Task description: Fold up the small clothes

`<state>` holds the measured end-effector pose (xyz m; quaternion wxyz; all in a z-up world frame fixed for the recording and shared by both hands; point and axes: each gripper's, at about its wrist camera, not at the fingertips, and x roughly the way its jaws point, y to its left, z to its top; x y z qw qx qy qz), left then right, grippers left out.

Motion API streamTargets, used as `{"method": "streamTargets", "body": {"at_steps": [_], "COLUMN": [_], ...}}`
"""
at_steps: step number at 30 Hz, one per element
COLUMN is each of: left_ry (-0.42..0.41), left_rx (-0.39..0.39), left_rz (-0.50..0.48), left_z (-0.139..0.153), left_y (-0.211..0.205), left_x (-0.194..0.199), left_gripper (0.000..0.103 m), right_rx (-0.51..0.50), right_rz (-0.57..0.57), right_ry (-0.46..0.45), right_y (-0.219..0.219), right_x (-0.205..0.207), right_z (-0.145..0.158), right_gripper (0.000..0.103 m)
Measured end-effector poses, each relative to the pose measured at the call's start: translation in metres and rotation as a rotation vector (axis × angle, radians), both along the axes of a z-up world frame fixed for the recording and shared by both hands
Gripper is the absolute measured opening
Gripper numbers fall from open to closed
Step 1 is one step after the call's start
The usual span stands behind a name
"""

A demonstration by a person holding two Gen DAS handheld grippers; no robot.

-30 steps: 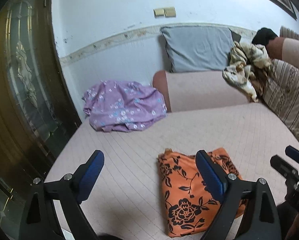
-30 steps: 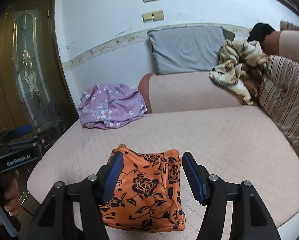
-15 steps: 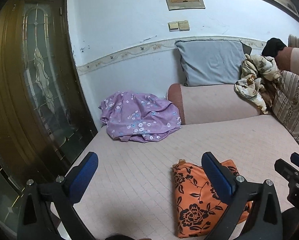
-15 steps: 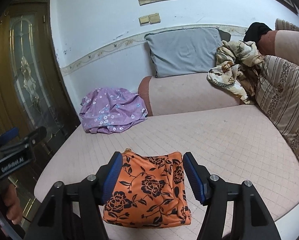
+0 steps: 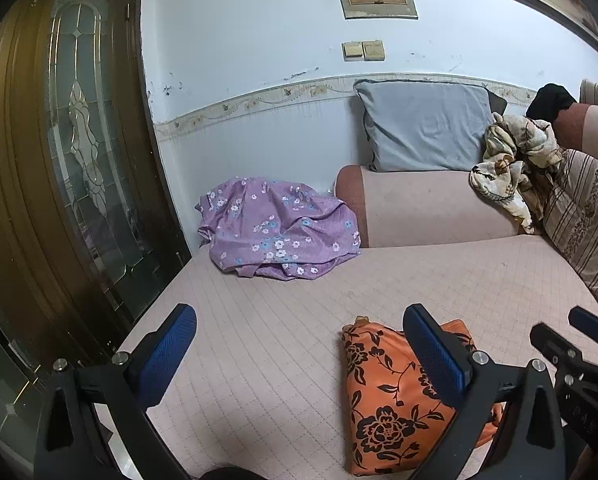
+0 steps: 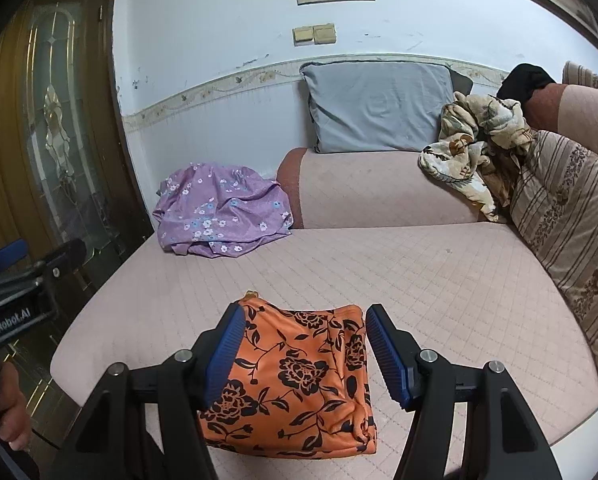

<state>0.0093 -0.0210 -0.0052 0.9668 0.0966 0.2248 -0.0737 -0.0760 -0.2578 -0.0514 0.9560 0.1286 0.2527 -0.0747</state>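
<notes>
A folded orange garment with black flowers point(image 6: 299, 384) lies near the front edge of the pink sofa seat point(image 6: 419, 280); it also shows in the left wrist view point(image 5: 383, 396). My right gripper point(image 6: 305, 354) is open and empty, held just above and in front of the garment. My left gripper point(image 5: 299, 356) is open wide and empty, to the left of the garment. A crumpled purple floral cloth point(image 6: 219, 212) lies at the seat's back left, also in the left wrist view point(image 5: 275, 232).
A grey pillow point(image 6: 375, 108) leans on the wall above the armrest. A beige patterned cloth point(image 6: 475, 148) and striped cushions point(image 6: 571, 216) are at the right. A wooden door with glass point(image 5: 59, 168) stands on the left.
Both grippers have pulled back and risen away from the folded orange garment, which stays put. Both remain open.
</notes>
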Motion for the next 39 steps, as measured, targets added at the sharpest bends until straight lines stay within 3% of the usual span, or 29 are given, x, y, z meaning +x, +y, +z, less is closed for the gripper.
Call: {"method": "streamTargets", "body": {"at_steps": [6, 16, 27, 39], "left_ry": [0.032, 0.052, 0.058, 0.041], "left_rx": [-0.021, -0.032, -0.045, -0.056], "left_rz": [0.008, 0.022, 0.007, -0.011], "left_z": [-0.009, -0.019, -0.019, -0.011], "left_y": [0.006, 0.014, 0.020, 0.023], "left_x": [0.009, 0.019, 0.020, 0.003], "left_gripper": [0.103, 0.103, 0.103, 0.103], "right_rx": [-0.001, -0.030, -0.067, -0.121], "right_rz": [-0.020, 0.003, 0.012, 0.024], "right_ry": [0.000, 0.075, 0.080, 0.026], "right_y": [-0.001, 0.012, 0.021, 0.036], "right_x": [0.015, 0.027, 0.026, 0.000], "right_z": [0.010, -0.012, -0.009, 0.017], "right_gripper": [0.066, 0.066, 0.066, 0.066]}}
